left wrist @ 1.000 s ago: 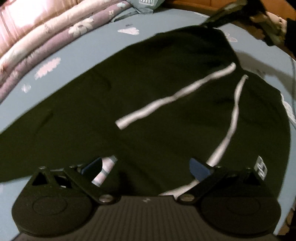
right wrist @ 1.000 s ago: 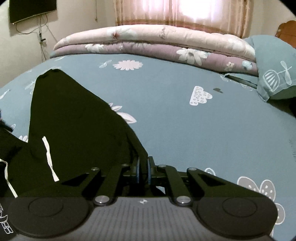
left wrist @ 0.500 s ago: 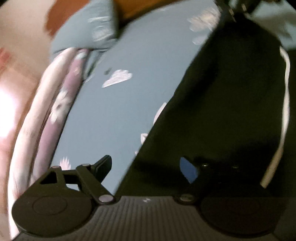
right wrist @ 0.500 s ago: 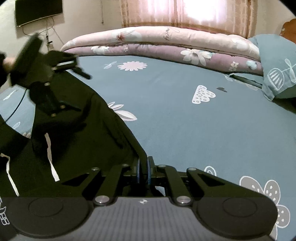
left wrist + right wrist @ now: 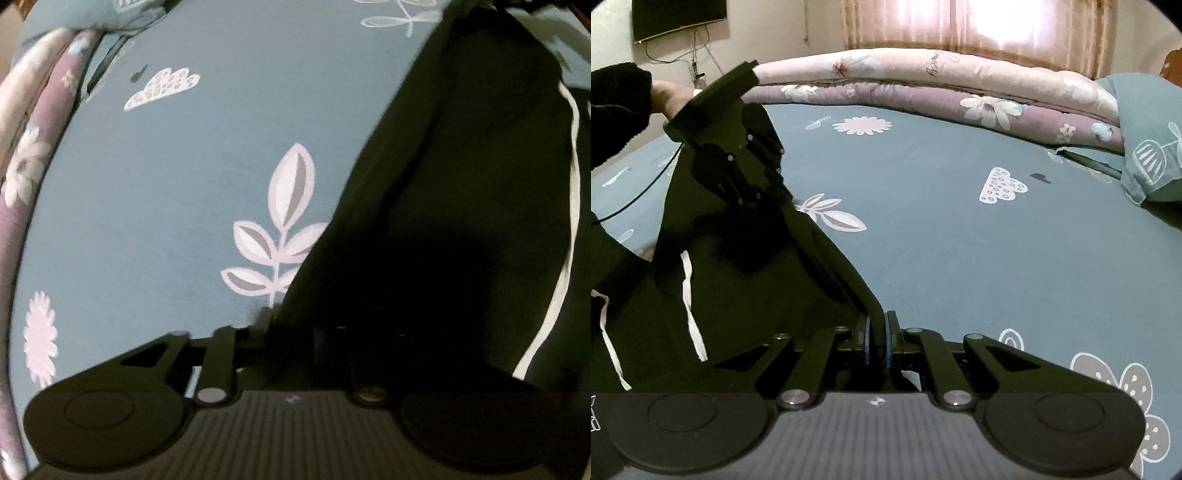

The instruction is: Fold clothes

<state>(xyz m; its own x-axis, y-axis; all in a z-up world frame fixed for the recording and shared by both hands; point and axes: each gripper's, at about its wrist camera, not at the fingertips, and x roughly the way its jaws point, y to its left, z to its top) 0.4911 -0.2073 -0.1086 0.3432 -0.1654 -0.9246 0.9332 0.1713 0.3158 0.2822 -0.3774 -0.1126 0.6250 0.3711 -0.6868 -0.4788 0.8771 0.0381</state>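
Sunlit curtains [image 5: 979,26] glow behind a bed [image 5: 960,258]; wall-mounted television [image 5: 677,16].

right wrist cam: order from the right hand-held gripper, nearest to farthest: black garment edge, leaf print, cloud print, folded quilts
From the right hand-held gripper:
1. Black garment: its edge is pinched between the fingers, spreading to the left.
2. Leaf print: mid-bed, left of centre.
3. Cloud print: mid-bed, to the right; too close to the leaf print to call.
4. Folded quilts: along the far side of the bed.

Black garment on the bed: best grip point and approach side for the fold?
Grip the black garment on its straight edge beside the bare blue sheet, coming from the sheet side. That edge lies exposed; the right gripper already pinches it, and the left gripper is closing farther along it.
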